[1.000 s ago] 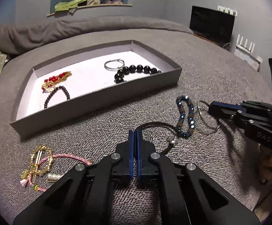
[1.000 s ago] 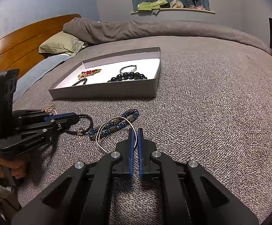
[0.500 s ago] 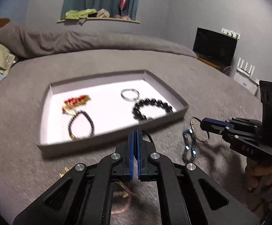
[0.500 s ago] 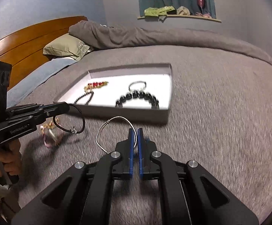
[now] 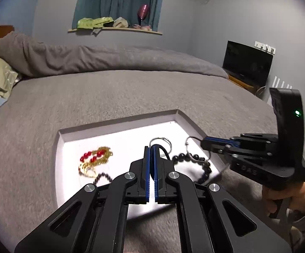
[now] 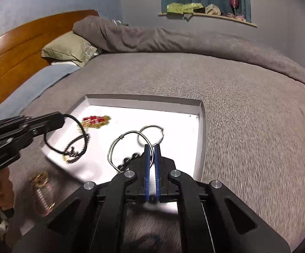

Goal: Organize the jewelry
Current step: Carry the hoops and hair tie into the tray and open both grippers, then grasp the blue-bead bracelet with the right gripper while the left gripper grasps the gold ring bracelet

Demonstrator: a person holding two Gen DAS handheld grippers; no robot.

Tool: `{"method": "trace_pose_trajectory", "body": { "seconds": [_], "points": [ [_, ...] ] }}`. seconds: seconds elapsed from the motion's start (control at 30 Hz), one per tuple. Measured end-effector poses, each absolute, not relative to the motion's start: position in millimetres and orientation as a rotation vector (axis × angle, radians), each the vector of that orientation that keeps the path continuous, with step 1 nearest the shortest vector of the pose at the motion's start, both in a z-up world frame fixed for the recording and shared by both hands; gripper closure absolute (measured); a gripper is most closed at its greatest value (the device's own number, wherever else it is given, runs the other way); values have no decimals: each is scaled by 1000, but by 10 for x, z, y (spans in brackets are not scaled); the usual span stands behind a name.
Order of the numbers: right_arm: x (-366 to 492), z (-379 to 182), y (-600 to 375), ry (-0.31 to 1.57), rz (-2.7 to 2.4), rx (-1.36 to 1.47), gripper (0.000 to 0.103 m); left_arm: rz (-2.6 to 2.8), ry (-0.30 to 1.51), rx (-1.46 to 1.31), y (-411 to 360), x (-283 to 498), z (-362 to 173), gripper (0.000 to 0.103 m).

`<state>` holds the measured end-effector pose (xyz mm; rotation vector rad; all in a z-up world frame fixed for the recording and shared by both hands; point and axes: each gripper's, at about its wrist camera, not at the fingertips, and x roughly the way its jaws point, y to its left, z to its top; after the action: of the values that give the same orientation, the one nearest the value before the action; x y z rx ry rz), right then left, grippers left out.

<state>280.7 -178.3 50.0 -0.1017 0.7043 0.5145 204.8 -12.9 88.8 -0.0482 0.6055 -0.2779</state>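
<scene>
A shallow grey box with a white floor (image 5: 118, 141) (image 6: 200, 130) lies on the bed. In it are a red and gold piece (image 5: 95, 158) (image 6: 96, 121), a black bead bracelet (image 5: 203, 166), a small dark bead bracelet (image 5: 103, 177) and a silver ring (image 6: 151, 136). My left gripper (image 5: 151, 147) (image 6: 60, 119) is shut on a black cord bracelet (image 6: 68, 139) held above the box's left part. My right gripper (image 6: 151, 146) (image 5: 204, 143) is shut on a thin silver wire bangle (image 6: 127, 147) (image 5: 189, 145) above the box's right part.
A gold hair clip and pink cord piece (image 6: 40, 181) lie blurred on the grey blanket (image 6: 247, 126) left of the box. Pillows (image 6: 70, 48) and a wooden headboard (image 6: 15, 48) are at far left. A TV (image 5: 247, 63) stands at right.
Both grippers lifted their pieces off the blanket and moved forward. They now hang over the box. The blue bead bracelet has dropped out of view.
</scene>
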Motion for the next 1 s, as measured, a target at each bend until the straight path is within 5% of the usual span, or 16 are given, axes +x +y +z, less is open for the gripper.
{"method": "trace_pose_trajectory", "body": {
  "seconds": [0.57, 0.73, 1.0],
  "points": [
    [3366, 162, -1609, 834, 417, -207, 99, -190, 754, 5, -148, 2437, 347, 99],
    [3308, 186, -1712, 820, 427, -158, 81, -185, 723, -12, -64, 2267, 399, 72],
    [2791, 397, -2011, 698, 464, -70, 71, -162, 657, -53, 141, 1885, 494, 34]
  ]
}}
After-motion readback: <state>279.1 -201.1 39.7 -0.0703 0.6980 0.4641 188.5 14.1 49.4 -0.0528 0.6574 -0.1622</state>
